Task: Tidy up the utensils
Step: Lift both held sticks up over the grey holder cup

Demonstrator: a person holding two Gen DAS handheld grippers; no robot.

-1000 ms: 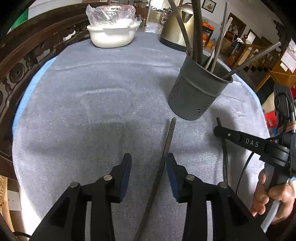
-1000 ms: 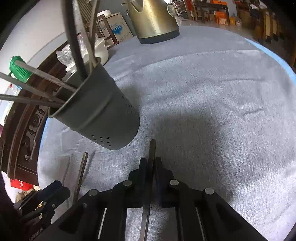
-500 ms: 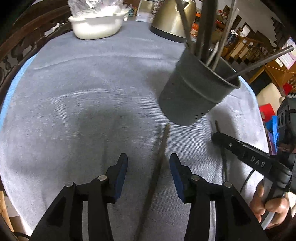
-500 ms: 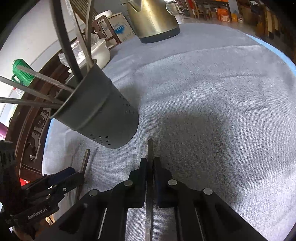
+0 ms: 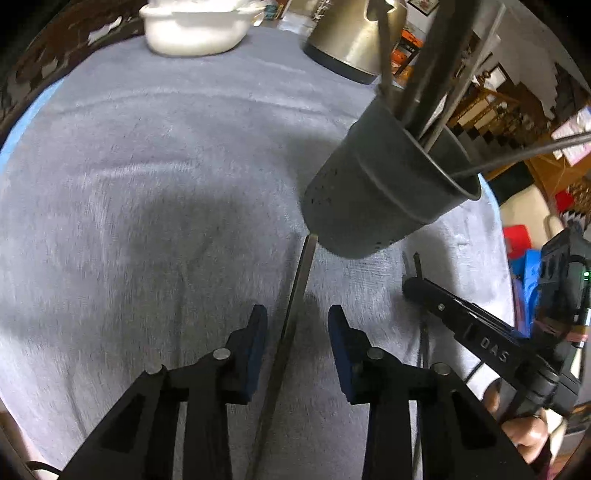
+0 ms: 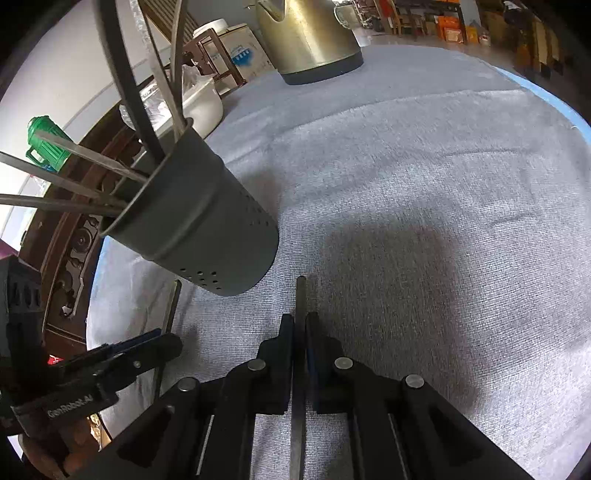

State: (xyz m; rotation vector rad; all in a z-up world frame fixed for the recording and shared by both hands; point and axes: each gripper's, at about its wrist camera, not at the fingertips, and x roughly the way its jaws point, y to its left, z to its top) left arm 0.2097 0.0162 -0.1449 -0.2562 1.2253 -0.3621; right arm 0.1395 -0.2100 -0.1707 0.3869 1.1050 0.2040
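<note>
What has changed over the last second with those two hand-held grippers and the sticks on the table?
The left hand-held gripper has moved forward toward the dark utensil holder, its jaws still open around the chopstick on the cloth and not yet closing. The right hand-held gripper stays shut on its own chopstick. The holder, kettle and white bowl have not moved.

Both rigs are matte black plastic with angular cut-out linkages and round silver screw heads at the joints. The left hand-held gripper (image 5: 297, 334) has dark blue pads (image 5: 258, 338) on its fingers. The right hand-held gripper (image 6: 300, 345) looks the same build; seen from the left camera, its side carries white "DAS" lettering, a small green light and thin black cables. The left one's side reads "GenRobot.AI". The right hand (image 5: 526, 435) is bare skin.
</note>
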